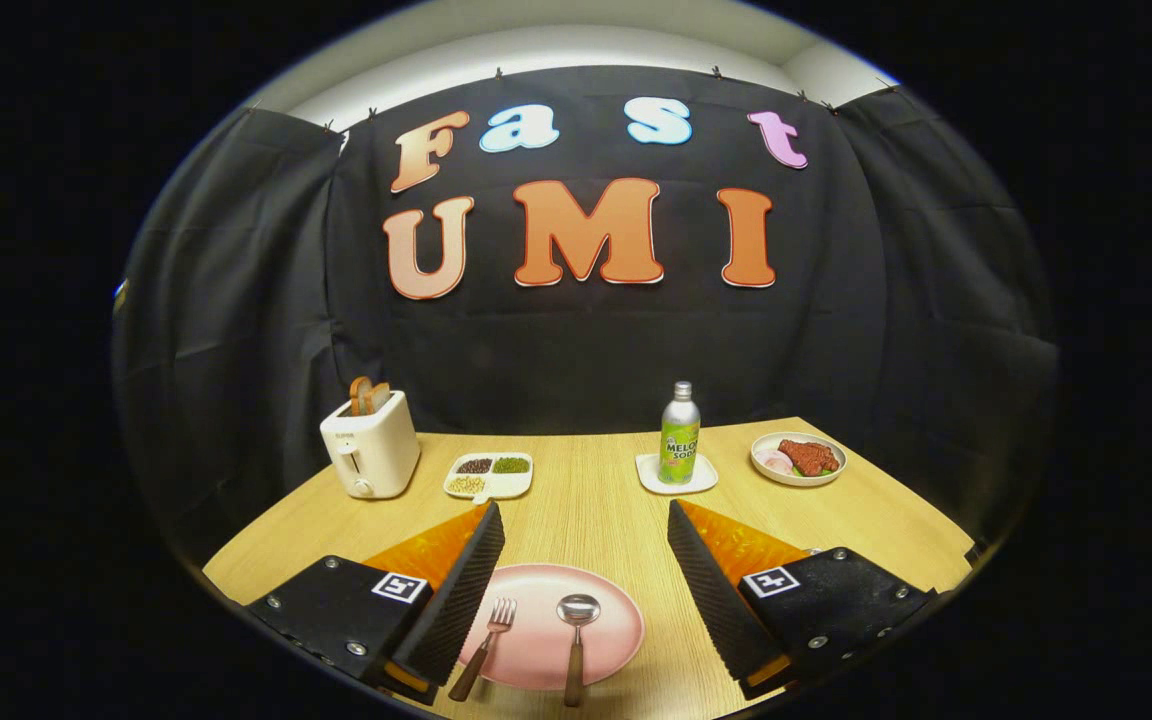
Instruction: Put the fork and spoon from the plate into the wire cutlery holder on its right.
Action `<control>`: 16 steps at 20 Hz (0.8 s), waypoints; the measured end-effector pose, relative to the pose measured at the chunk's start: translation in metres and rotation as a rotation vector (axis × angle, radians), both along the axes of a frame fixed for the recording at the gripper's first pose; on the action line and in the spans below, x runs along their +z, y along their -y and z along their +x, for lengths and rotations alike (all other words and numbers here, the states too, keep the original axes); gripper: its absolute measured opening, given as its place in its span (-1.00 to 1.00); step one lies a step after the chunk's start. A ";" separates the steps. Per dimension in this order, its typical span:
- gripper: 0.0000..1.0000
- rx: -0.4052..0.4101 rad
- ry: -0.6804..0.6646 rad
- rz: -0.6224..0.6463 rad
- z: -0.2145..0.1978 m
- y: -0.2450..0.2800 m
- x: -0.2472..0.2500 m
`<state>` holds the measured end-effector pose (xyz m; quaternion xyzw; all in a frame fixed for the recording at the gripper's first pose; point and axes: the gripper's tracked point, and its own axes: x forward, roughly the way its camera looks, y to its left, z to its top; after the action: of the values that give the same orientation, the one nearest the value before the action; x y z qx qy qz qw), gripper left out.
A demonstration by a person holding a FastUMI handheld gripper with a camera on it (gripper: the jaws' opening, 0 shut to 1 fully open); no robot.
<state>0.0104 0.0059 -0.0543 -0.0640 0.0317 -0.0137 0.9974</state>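
Wood-grain table (pixel 596 510); matt plate (pixel 611 625); shiny metal spoon (pixel 577 608).

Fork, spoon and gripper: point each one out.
Fork (pixel 489 634), gripper view, on its neck below the tines.
Spoon (pixel 577 609), gripper view, on its bowl.
Gripper (pixel 584 520), gripper view, midway between its open fingertips.

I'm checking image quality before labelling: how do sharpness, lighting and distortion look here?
Gripper view: fisheye bends the table edges; even light, soft shadows; fork and spoon on the pink plate are sharp between the open gripper fingers; the bottle shows slight glare.
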 end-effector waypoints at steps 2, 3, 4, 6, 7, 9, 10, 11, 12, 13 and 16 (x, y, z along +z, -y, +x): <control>0.97 -0.008 -0.037 -0.022 0.003 0.002 -0.021; 0.97 -0.012 -0.056 -0.033 0.004 0.003 -0.031; 0.98 -0.019 -0.079 -0.044 0.007 0.005 -0.042; 0.98 -0.032 -0.143 -0.059 0.010 0.009 -0.067; 0.98 -0.025 -0.172 -0.053 0.011 0.008 -0.079; 0.98 -0.018 -0.224 -0.031 0.010 0.007 -0.100; 0.95 -0.018 -0.243 -0.028 0.010 0.008 -0.108; 0.93 -0.026 -0.263 -0.036 0.010 0.010 -0.115; 0.91 -0.034 -0.284 -0.054 0.009 0.012 -0.124; 0.88 -0.039 -0.301 -0.073 0.008 0.013 -0.132; 0.63 -0.039 -0.361 -0.094 0.007 0.014 -0.153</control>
<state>0.0172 -0.0083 -0.2075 -0.1113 0.2107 -0.0229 0.9709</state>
